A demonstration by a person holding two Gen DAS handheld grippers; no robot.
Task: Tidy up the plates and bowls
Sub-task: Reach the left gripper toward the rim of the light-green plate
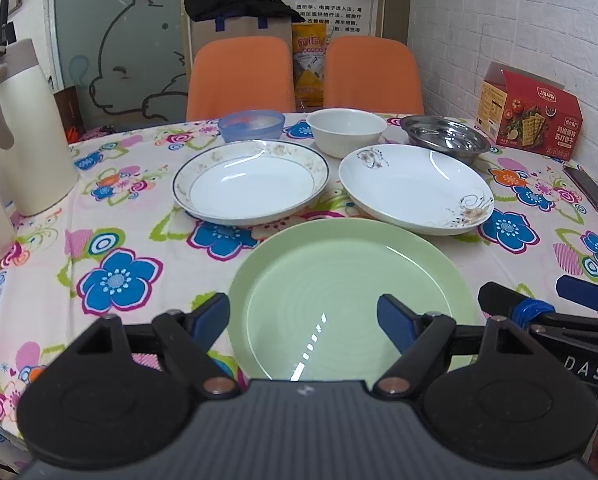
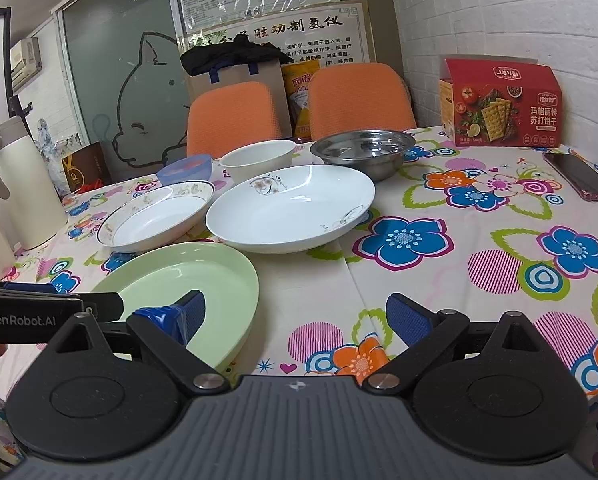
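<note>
Green plate (image 1: 351, 292) flat between left gripper's (image 1: 303, 320) wide-spread jaws

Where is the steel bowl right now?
The steel bowl sits at the table's far right in both views, behind the swirl-patterned plate, right of the white bowl and left of the red cracker box.

Left gripper (image 1: 303, 316) fingers spread wide, right gripper (image 2: 295, 316) likewise, side by side
</note>
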